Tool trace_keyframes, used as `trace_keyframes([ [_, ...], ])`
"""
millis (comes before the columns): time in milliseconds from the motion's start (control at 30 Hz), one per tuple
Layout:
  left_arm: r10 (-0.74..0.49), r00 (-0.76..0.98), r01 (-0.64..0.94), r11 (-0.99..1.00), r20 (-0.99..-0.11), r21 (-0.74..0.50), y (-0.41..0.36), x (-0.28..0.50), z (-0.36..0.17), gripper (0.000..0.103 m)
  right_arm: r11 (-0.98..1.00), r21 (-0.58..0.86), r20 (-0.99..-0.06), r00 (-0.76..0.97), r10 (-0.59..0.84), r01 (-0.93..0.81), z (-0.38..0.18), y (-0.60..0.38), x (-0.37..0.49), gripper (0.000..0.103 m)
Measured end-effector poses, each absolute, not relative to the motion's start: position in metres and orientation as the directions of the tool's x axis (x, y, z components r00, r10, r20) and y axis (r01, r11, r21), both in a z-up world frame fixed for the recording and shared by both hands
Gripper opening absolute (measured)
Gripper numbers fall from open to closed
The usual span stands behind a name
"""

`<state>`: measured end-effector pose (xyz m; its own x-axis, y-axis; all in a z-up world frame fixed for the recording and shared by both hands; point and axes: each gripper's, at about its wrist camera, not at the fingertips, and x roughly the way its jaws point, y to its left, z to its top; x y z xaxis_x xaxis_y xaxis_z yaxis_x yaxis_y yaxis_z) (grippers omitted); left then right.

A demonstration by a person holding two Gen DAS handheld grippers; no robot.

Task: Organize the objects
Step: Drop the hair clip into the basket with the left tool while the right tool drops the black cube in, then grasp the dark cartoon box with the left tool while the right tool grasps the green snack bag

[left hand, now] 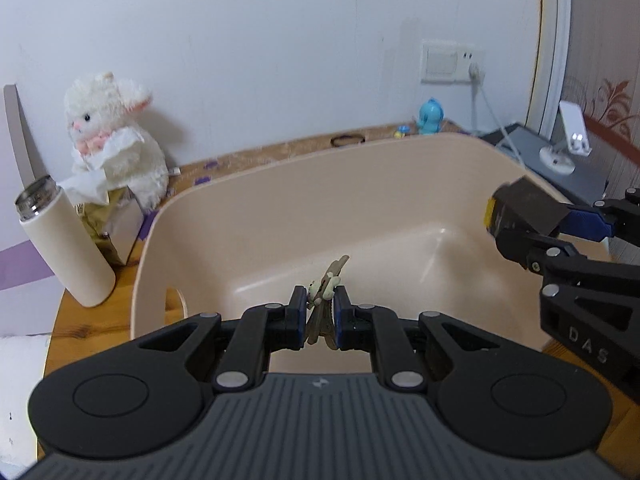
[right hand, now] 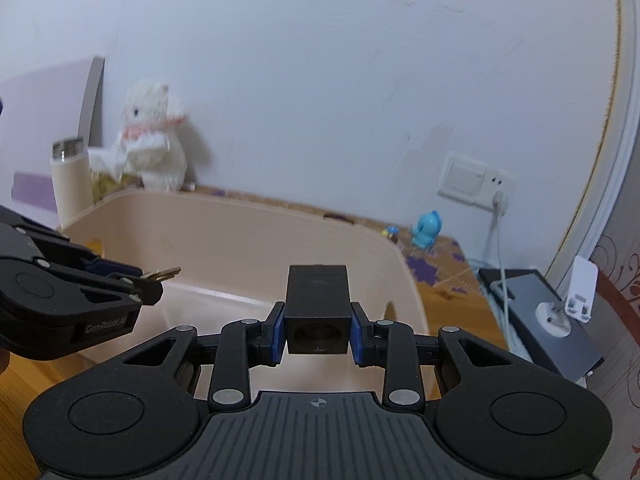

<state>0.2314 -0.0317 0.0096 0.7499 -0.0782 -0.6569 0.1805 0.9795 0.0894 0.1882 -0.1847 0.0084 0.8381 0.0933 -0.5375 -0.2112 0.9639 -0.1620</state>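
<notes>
Over the empty beige bin [left hand: 280, 200]: left tool [left hand: 320, 312] clamped on keys [left hand: 326, 292]; right tool [right hand: 318, 326] gripping black block [right hand: 318, 312]; neither dropped yet.

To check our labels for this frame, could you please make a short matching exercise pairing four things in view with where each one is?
Things:
1. bunch of keys
2. black block
3. blue toy
4. cream bottle

Places:
A. standing on the table beyond the tub's far rim, near the wall socket
B. clamped in the left gripper
C. upright on the table outside the tub, in front of the white plush rabbit
D. clamped in the right gripper

Pairs: 1-B, 2-D, 3-A, 4-C
</notes>
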Motion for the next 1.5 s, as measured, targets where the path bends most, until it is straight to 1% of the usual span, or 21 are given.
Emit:
trace_keyframes([
  [67,-0.078,0.742,0.181,0.980,-0.666,0.087,-0.031,0.232,0.007,0.016,0.965,-0.157,-0.548,0.831,0.092,-0.210,0.005,-0.183,0.189,0.029],
  [100,-0.080,0.742,0.182,0.980,-0.665,0.085,-0.030,0.231,0.008,0.016,0.966,-0.154,-0.552,0.828,0.092,-0.210,0.004,-0.183,0.189,0.037],
  [167,-0.077,0.757,0.176,0.980,-0.649,0.089,-0.029,0.224,0.012,0.018,0.967,-0.146,-0.540,0.836,0.098,-0.208,0.006,-0.183,0.183,0.043],
  [200,-0.076,0.764,0.176,0.980,-0.641,0.093,-0.029,0.220,0.015,0.023,0.969,-0.145,-0.532,0.841,0.095,-0.201,0.008,-0.183,0.179,0.047],
  [233,-0.076,0.769,0.174,0.980,-0.635,0.093,-0.029,0.216,0.018,0.042,0.970,-0.145,-0.523,0.847,0.094,-0.197,0.010,-0.183,0.176,0.052],
  [267,-0.076,0.775,0.171,0.981,-0.628,0.091,-0.029,0.212,0.022,0.062,0.971,-0.143,-0.514,0.853,0.091,-0.190,0.013,-0.184,0.172,0.054],
  [333,-0.075,0.795,0.158,0.984,-0.602,0.086,-0.026,0.201,0.031,0.076,0.975,-0.134,-0.498,0.862,0.090,-0.180,0.021,-0.186,0.162,0.060],
  [400,-0.066,0.803,0.144,0.986,-0.592,0.086,-0.024,0.192,0.039,0.076,0.977,-0.130,-0.485,0.870,0.087,-0.170,0.029,-0.190,0.151,0.065],
  [567,-0.047,0.806,0.119,0.989,-0.590,0.084,-0.016,0.167,0.049,0.082,0.979,-0.126,-0.466,0.881,0.086,-0.163,0.042,-0.200,0.122,0.075],
  [633,-0.043,0.805,0.115,0.990,-0.591,0.084,-0.012,0.154,0.049,0.084,0.978,-0.124,-0.470,0.878,0.092,-0.168,0.043,-0.204,0.109,0.079],
  [667,-0.040,0.806,0.113,0.990,-0.591,0.087,-0.010,0.148,0.049,0.088,0.977,-0.127,-0.474,0.876,0.093,-0.172,0.042,-0.205,0.104,0.080],
  [733,-0.029,0.808,0.102,0.991,-0.589,0.092,-0.007,0.135,0.047,0.089,0.974,-0.142,-0.485,0.870,0.088,-0.178,0.038,-0.206,0.092,0.089],
  [800,-0.023,0.803,0.091,0.992,-0.596,0.083,-0.003,0.123,0.044,0.091,0.970,-0.157,-0.497,0.864,0.085,-0.186,0.033,-0.207,0.082,0.091],
  [900,-0.035,0.783,0.093,0.994,-0.621,0.062,0.002,0.108,0.036,0.092,0.965,-0.168,-0.522,0.849,0.086,-0.201,0.024,-0.206,0.070,0.092],
  [1000,-0.034,0.762,0.100,0.993,-0.647,0.066,0.001,0.094,0.022,0.095,0.962,-0.170,-0.551,0.830,0.089,-0.215,0.012,-0.205,0.062,0.096],
  [1200,-0.028,0.696,0.097,0.994,-0.718,0.055,-0.002,0.075,-0.017,0.095,0.959,-0.152,-0.613,0.784,0.098,-0.239,-0.017,-0.203,0.046,0.097],
  [1367,-0.025,0.669,0.114,0.991,-0.743,0.070,-0.009,0.066,-0.038,0.095,0.960,-0.120,-0.664,0.739,0.111,-0.253,-0.043,-0.205,0.035,0.097],
  [1500,-0.029,0.655,0.124,0.990,-0.755,0.069,-0.015,0.062,-0.050,0.095,0.964,-0.108,-0.684,0.722,0.105,-0.241,-0.055,-0.207,0.033,0.097],
])
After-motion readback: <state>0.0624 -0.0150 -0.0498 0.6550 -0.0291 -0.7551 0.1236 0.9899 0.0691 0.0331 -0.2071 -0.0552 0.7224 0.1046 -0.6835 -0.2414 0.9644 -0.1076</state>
